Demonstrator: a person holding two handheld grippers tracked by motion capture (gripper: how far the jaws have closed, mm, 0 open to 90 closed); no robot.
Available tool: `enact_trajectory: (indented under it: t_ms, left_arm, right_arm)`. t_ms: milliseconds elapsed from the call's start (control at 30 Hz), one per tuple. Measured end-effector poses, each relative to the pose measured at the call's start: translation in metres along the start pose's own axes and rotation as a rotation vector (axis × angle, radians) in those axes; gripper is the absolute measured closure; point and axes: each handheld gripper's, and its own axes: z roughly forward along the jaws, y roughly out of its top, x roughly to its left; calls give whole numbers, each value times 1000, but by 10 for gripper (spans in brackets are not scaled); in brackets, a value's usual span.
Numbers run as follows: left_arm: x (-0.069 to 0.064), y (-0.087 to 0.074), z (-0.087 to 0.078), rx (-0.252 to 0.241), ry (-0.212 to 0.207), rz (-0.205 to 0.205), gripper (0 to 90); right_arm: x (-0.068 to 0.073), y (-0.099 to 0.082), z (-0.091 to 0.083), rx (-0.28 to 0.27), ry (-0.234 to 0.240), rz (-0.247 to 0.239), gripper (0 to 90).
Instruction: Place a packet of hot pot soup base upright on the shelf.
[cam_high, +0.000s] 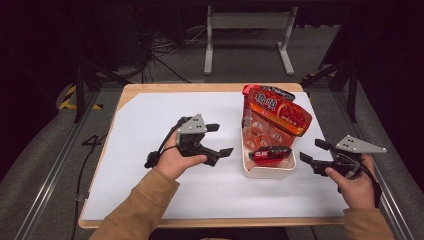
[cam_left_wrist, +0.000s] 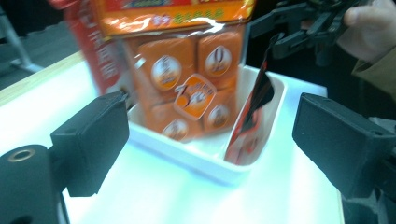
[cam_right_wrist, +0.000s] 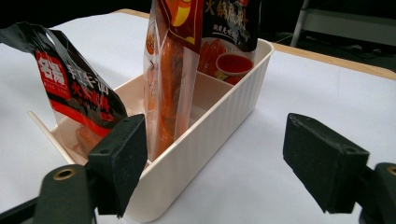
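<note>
Both grippers hang empty, fingers spread wide, one on each side of the white bin (cam_high: 265, 172), prob. so either can reach in w/o knocking it. Left gripper (cam_high: 216, 140) is just left of the bin, right gripper (cam_high: 314, 153) just right of it; neither touches.

The big orange snack bag (cam_high: 274, 116) stands upright in the bin's far part, leaning on the wall, ahead of the left fingers. The small red-black packet (cam_high: 269, 153) sits tilted at the near end, closest to the right fingers.

Writing: Chinese characters on both, mostly too blurred to read; "0" on the inner orange packs.
</note>
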Motion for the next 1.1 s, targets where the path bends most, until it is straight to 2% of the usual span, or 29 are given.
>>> enact_trajectory:
  t_ms: [67,100,233,300,333,367,500,567,700,867,967,1100]
  left_arm:
    - [2,-6,-12,16,19,-4,116]
    - [2,-6,-12,16,19,-4,116]
    - [6,-18,-35,41,74,-31,115]
    - [6,-21,-38,42,80,-44,116]
    - [8,-28,-49,48,112,-63,116]
    - [8,-28,-49,48,112,-63,116]
    - [12,-40,-68,56,138,-66,116]
    - [14,-47,-80,66,164,-71,117]
    - [15,-60,-99,47,212,-98,124]
    - [15,-76,-109,63,255,-96,132]
    - [18,-86,-115,69,278,-110,133]
    - [21,-100,-121,19,298,-128,136]
  right_arm:
    - [0,0,0,4,-1,-4,225]
    - [0,0,0,4,-1,-4,225]
    - [-1,-1,-1,-8,2,-2,225]
    - [-2,-2,0,-10,4,-4,226]
    - [-2,-3,0,-12,7,-1,227]
    - [-2,-3,1,-12,10,1,227]
    - [-1,-4,2,-11,13,-3,228]
    - [-1,-5,3,-17,18,-4,230]
    - [-3,-8,5,-19,22,-3,232]
    - [-4,-11,7,-22,31,8,237]
    - [-4,-12,8,-20,32,0,238]
    - [-6,-16,9,-32,28,3,238]
